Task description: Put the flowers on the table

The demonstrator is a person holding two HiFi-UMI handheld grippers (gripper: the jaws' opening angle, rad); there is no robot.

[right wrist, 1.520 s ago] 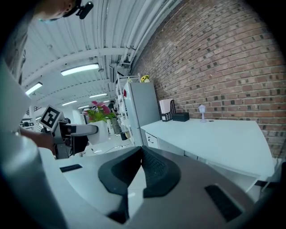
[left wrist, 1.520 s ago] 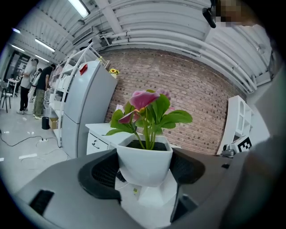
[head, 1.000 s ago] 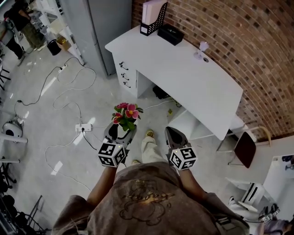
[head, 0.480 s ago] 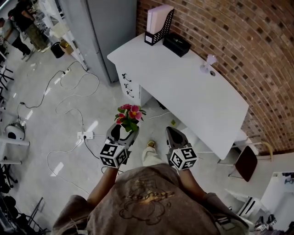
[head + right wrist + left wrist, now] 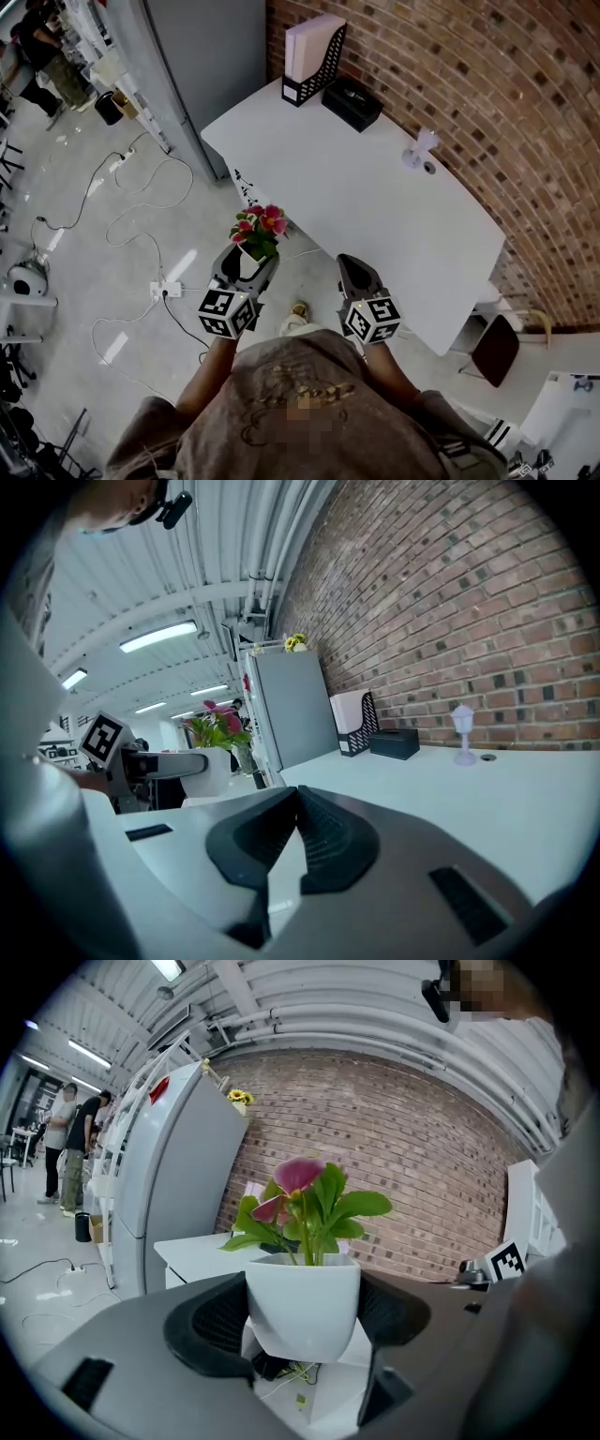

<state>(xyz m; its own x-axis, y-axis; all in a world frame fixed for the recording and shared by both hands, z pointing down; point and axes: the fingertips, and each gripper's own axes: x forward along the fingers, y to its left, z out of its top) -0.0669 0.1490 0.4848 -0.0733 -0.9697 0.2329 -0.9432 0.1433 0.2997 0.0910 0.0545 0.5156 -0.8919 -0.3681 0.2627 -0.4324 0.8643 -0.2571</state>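
A small white pot of pink flowers (image 5: 258, 232) with green leaves sits clamped between the jaws of my left gripper (image 5: 246, 265), held above the floor just short of the white table (image 5: 375, 202). In the left gripper view the flower pot (image 5: 302, 1302) fills the middle, pinched on both sides by the black pads. My right gripper (image 5: 352, 276) hovers beside it near the table's front edge, its jaws closed together with nothing between them. In the right gripper view the flower pot (image 5: 217, 731) shows at the left and the table (image 5: 450, 789) stretches ahead.
On the table stand a black file holder with white papers (image 5: 312, 58), a black box (image 5: 351, 91) and a small lamp-shaped ornament (image 5: 418, 148) by the brick wall. A grey cabinet (image 5: 202, 56) stands left of the table. Cables and a power strip (image 5: 161, 289) lie on the floor.
I have stepped closer to the table; both grippers and the flower pot now sit nearer its front edge. The grip on the pot is unchanged.
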